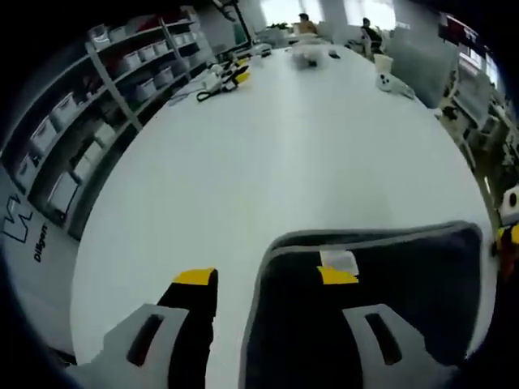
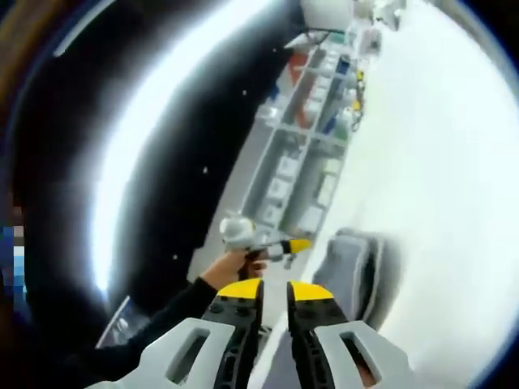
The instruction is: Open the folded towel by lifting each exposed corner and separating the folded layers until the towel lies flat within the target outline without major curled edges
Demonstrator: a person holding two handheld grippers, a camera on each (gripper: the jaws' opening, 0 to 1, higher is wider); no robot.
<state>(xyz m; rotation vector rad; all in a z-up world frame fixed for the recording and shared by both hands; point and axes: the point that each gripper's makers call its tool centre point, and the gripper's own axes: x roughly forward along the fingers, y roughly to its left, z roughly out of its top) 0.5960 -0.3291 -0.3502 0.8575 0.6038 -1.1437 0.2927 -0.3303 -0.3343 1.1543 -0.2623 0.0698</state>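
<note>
In the left gripper view my left gripper (image 1: pixel 263 277) has its jaws spread wide over the white table (image 1: pixel 268 154), nothing between them. The right jaw lies over the dark folded towel (image 1: pixel 422 284), which sits at the near edge with its pale label (image 1: pixel 339 261) showing. Shelves (image 1: pixel 97 105) of bins run along the left.

In the right gripper view my right gripper (image 2: pixel 274 287) has its jaws nearly closed, a thin gap between them, holding nothing. Beyond them is my hand (image 2: pixel 235 261) on the other gripper, beside the towel (image 2: pixel 353 271).
</note>
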